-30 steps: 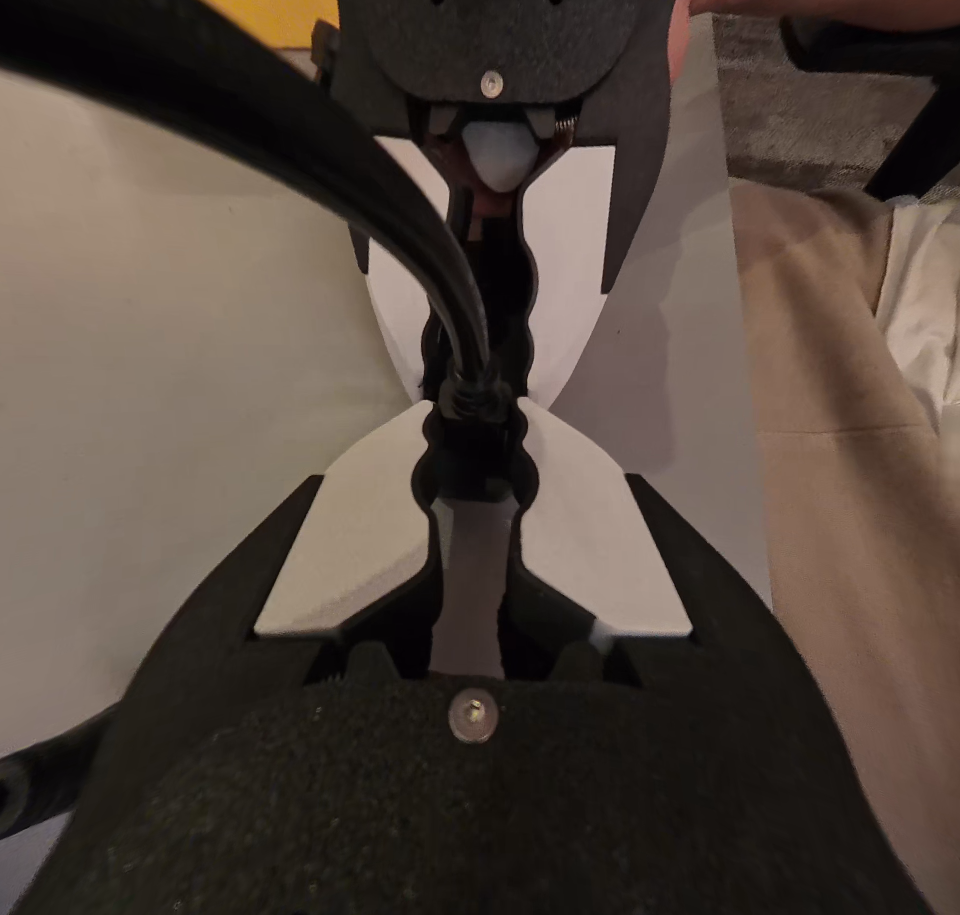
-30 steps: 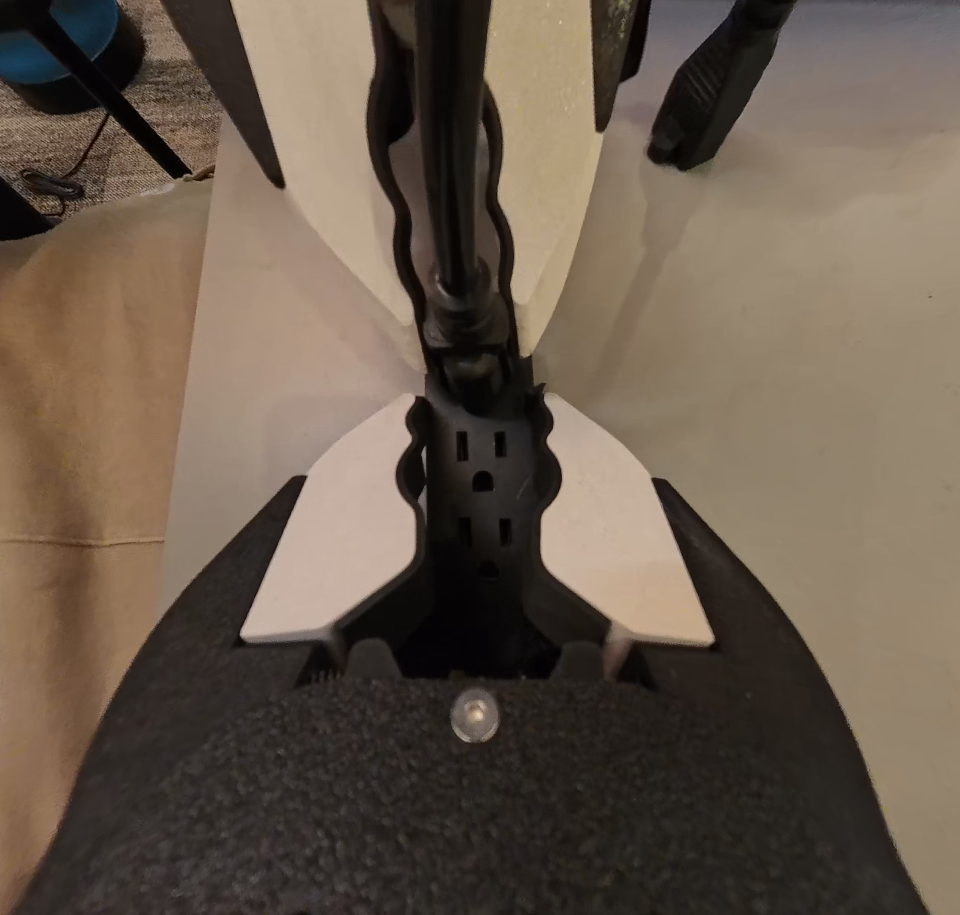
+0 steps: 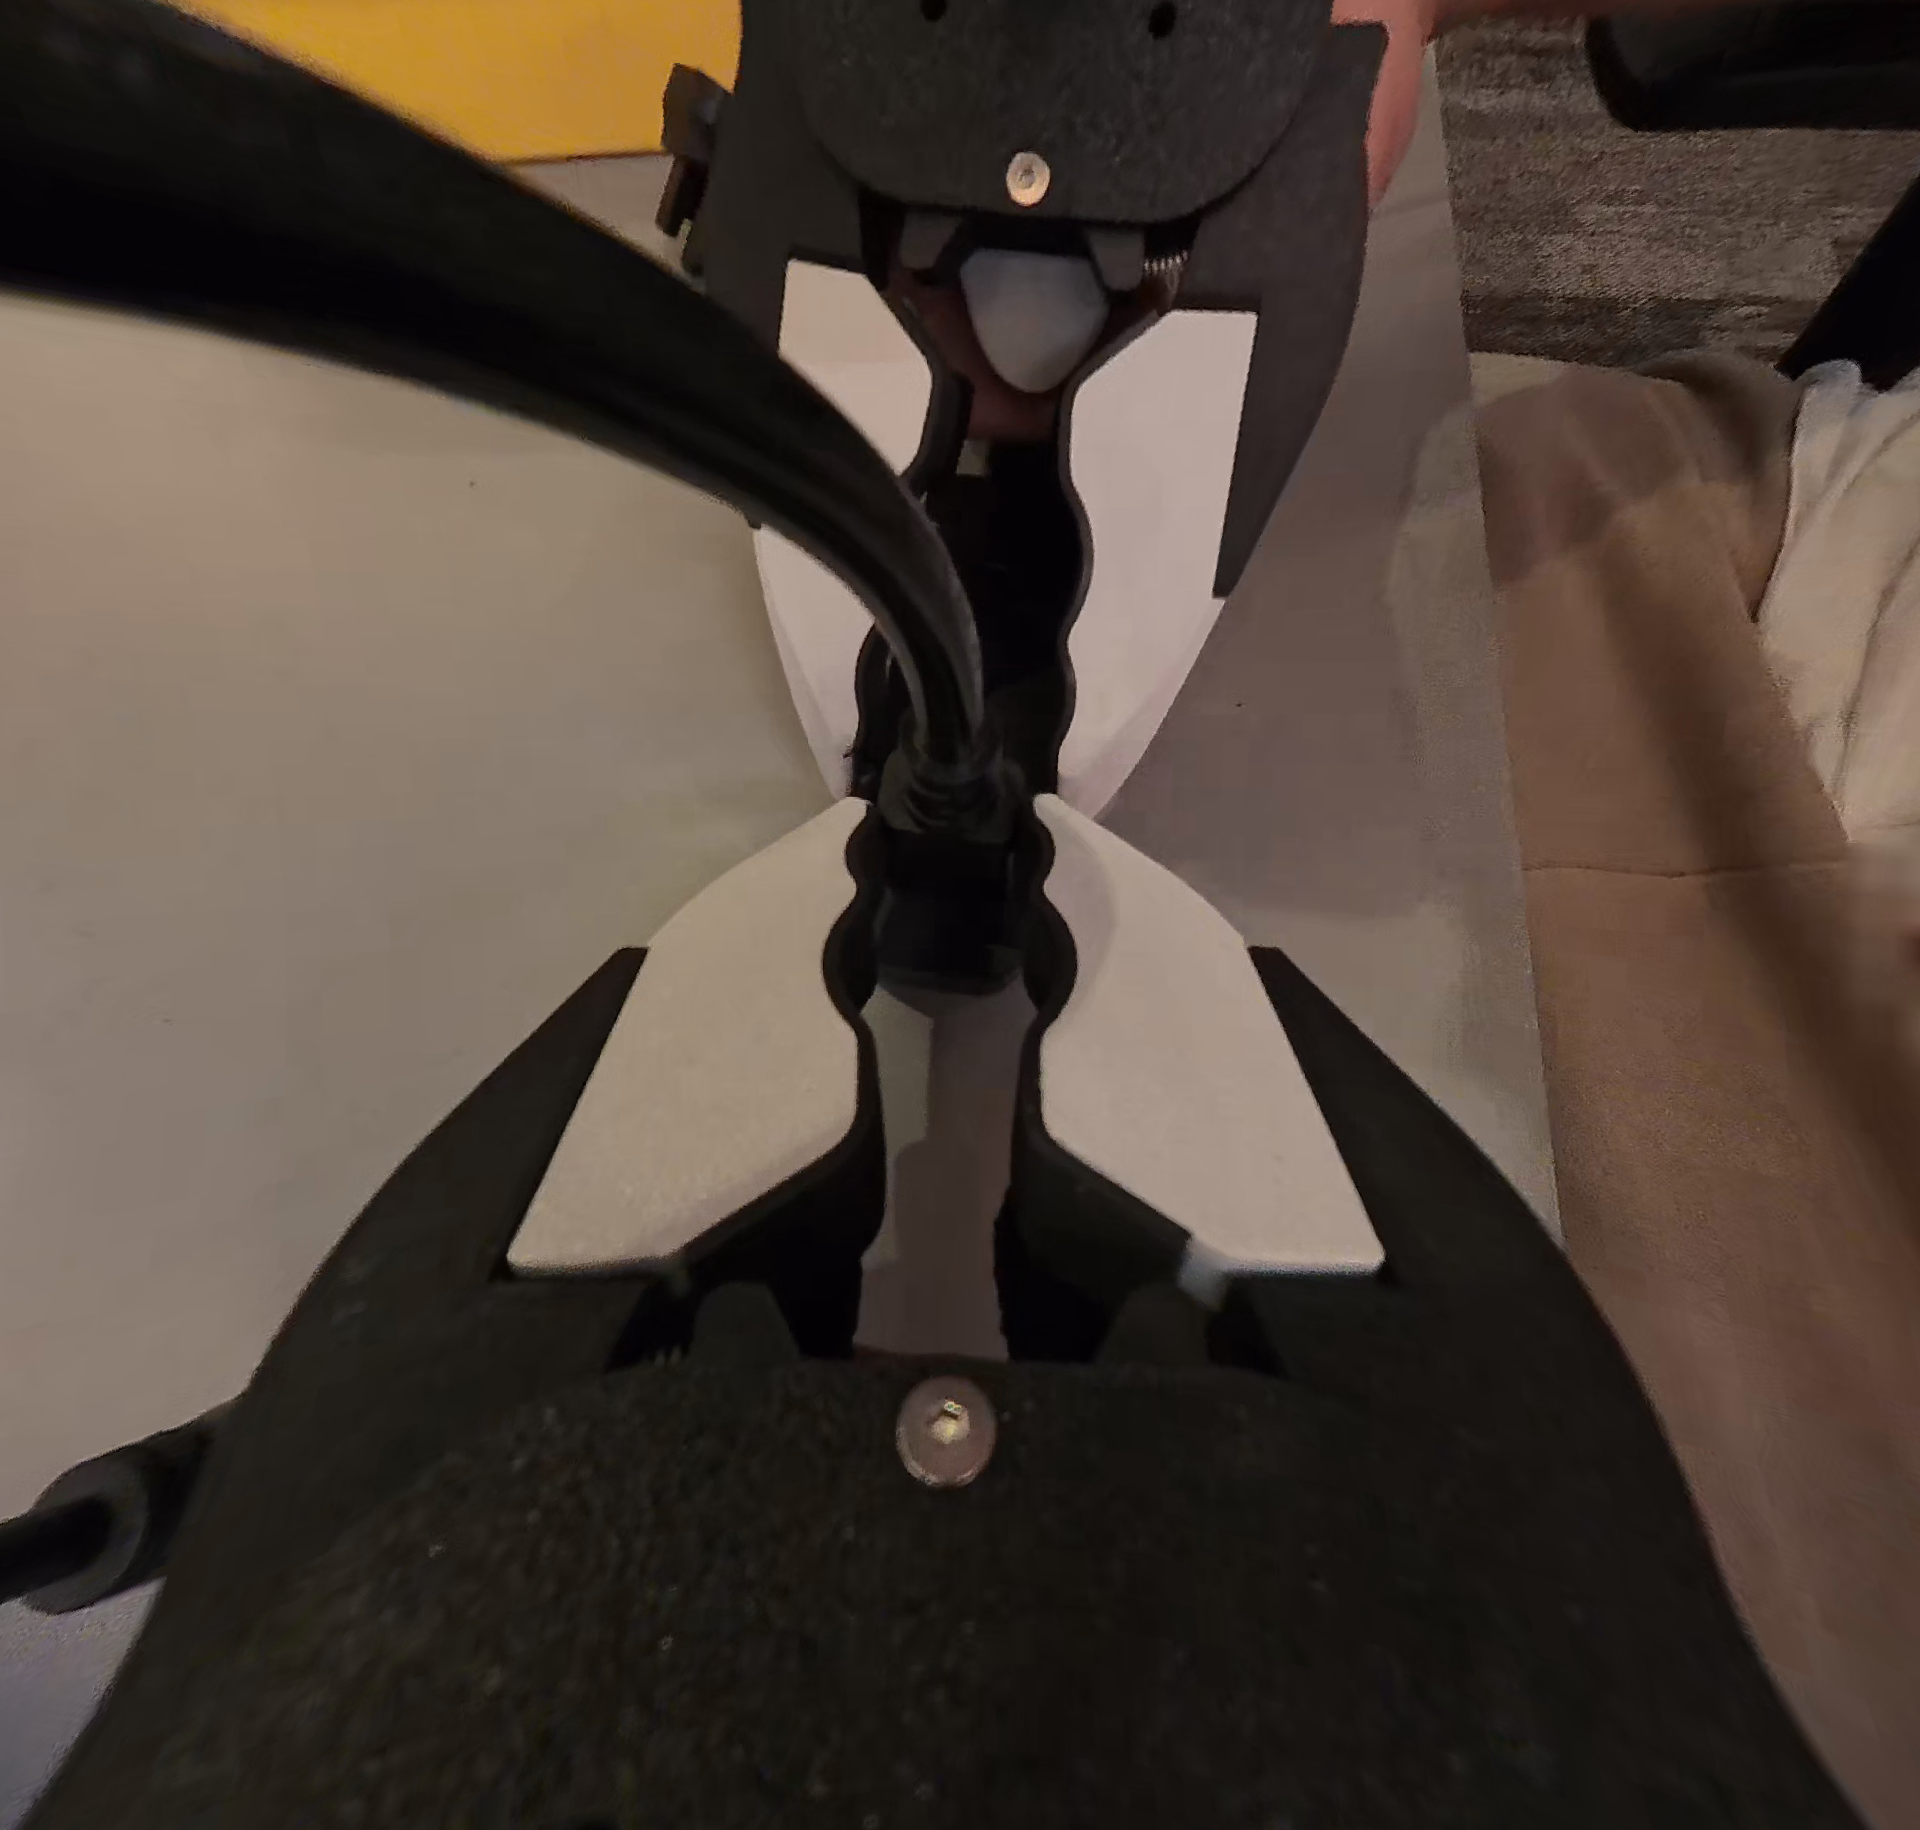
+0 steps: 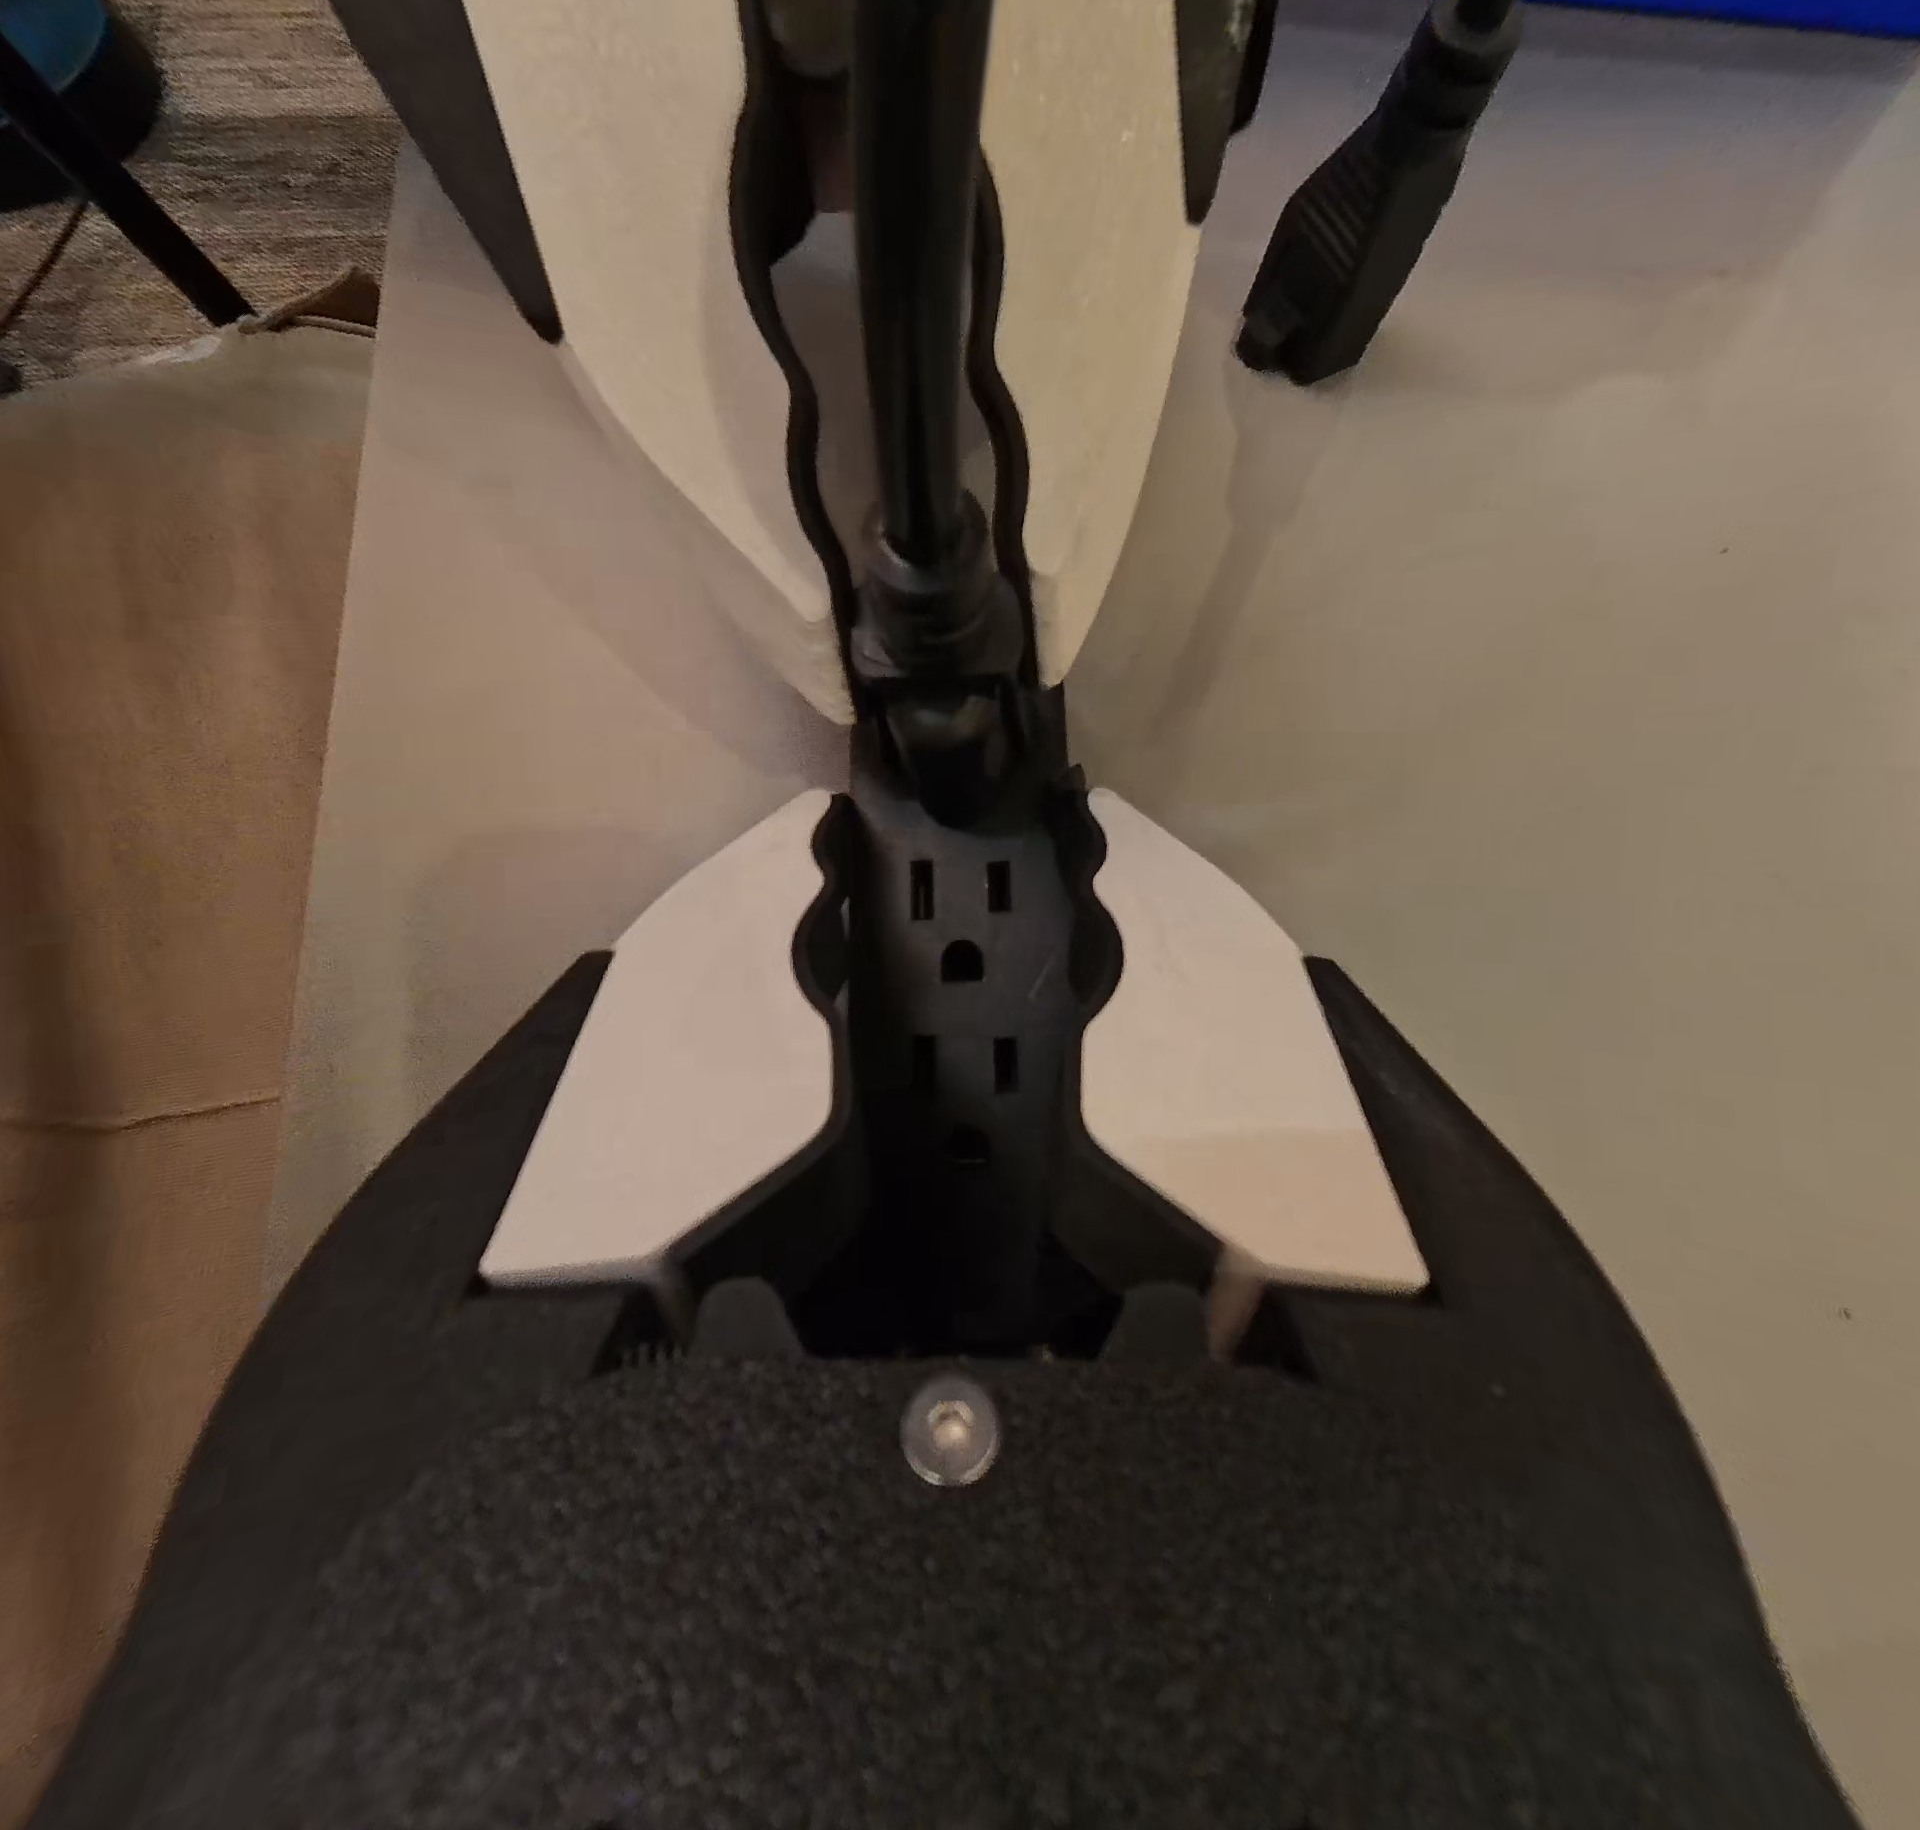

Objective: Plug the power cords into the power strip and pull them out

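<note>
Pale surface (image 4: 1558, 845) lies beneath both tools, unchanged from a second ago. Left tool (image 3: 945, 897) stays clamped on the plug (image 3: 940, 907); right tool (image 4: 956, 907) stays clamped on the power strip (image 4: 956, 959). Nothing has moved, so the plug is probably seated, awaiting extraction.

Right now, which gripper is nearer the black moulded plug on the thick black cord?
Left. The left gripper is shut on the plug itself; the right gripper clamps the black plastic power strip next to it, fingertips short of the plug.

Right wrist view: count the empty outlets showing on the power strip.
2. One outlet sits just below the inserted plug; the second lies nearer the camera. More may be hidden under the plug and the right gripper.
</note>
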### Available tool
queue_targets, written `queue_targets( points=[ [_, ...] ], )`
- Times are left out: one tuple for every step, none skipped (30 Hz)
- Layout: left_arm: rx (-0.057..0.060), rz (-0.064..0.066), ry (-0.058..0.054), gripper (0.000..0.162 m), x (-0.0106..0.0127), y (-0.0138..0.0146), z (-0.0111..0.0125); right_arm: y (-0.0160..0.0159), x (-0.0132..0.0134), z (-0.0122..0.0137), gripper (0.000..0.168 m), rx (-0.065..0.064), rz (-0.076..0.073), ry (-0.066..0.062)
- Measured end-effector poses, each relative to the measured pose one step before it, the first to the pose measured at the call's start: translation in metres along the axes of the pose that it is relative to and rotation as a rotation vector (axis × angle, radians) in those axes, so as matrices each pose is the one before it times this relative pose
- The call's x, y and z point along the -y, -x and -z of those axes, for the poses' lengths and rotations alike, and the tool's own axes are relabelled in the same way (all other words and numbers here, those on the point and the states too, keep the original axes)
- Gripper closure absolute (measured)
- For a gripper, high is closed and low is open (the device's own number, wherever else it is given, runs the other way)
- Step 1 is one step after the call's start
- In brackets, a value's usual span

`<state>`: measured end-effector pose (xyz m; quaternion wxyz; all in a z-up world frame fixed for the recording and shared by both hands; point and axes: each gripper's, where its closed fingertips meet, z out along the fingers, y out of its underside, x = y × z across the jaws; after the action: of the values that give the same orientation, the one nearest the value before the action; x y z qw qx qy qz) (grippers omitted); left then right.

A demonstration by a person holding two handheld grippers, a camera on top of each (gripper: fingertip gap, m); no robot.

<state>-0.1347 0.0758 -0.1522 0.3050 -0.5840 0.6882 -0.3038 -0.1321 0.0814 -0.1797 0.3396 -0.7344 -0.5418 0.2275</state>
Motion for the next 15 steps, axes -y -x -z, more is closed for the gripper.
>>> queue_targets(
  points=[
    [-0.0038,0.0093,-0.0097,0.139,0.00012,-0.00014,-0.00001,0.00013,0.0003,0.00004,0.128,-0.0076,-0.0001,-0.0023],
    [-0.0098,0.0148,-0.0149,0.139,0.00009,0.00001,-0.00019,0.00055,0.00006,-0.00022,0.128,0.0002,-0.0108,-0.0001],
    [-0.0126,0.0145,-0.0164,0.139,-0.00003,-0.00025,-0.00026,0.00069,-0.00026,-0.00009,0.128,0.0058,-0.0278,0.0067],
    [-0.0156,0.0092,-0.0102,0.139,-0.00022,-0.00039,0.00015,0.0012,-0.00012,-0.00022,0.128,0.01,-0.0314,0.0078],
    [-0.0142,0.0026,-0.0039,0.139,-0.00038,-0.00015,0.00028,0.0009,-0.00017,-0.00048,0.128,0.0009,-0.0159,0.0099],
    [-0.01,0.0002,-0.0031,0.139,-0.00019,0.0003,0.00028,0.00015,0.0001,-0.00058,0.128,-0.0059,-0.0101,0.0135],
    [-0.0057,-0.0004,-0.0046,0.139,-0.00004,0.00022,-0.0001,-0.00005,-0.00016,-0.00016,0.128,-0.0032,-0.012,0.0174],
    [-0.0022,-0.0034,-0.0056,0.139,0.00005,0.00014,0.00003,0.00001,-0.00043,0.00001,0.128,-0.0023,-0.0069,0.0225],
    [-0.0013,-0.0075,-0.0068,0.139,-0.00021,-0.00015,0.00037,0.00009,-0.00007,-0.00014,0.128,-0.004,-0.0012,0.0224],
    [-0.0041,-0.0055,-0.0094,0.139,-0.00065,-0.00014,0.00099,0.0003,0.00039,-0.00047,0.128,-0.0028,-0.0036,0.0165],
    [-0.0099,0.004,-0.0136,0.139,-0.00108,-0.0003,0.00167,0.00083,0.00104,-0.00116,0.128,0.001,-0.0057,0.008],
    [-0.015,0.0073,-0.0189,0.139,-0.00141,-0.00045,0.00229,0.00131,0.00151,-0.00173,0.128,0.004,-0.0086,0.0033],
    [-0.0153,0.005,-0.0232,0.139,-0.00132,0.00007,0.00244,0.00107,0.00195,-0.00177,0.128,-0.0005,-0.0042,0.0004],
    [-0.014,0.0088,-0.0187,0.139,-0.00097,0.00083,0.00217,0.00026,0.00193,-0.00192,0.128,-0.0061,-0.0019,0.001],
    [-0.0117,0.0111,-0.0008,0.139,-0.0003,0.00102,0.00148,-0.00042,0.00197,-0.0018,0.128,-0.0119,-0.0084,0.0049]
  ],
)
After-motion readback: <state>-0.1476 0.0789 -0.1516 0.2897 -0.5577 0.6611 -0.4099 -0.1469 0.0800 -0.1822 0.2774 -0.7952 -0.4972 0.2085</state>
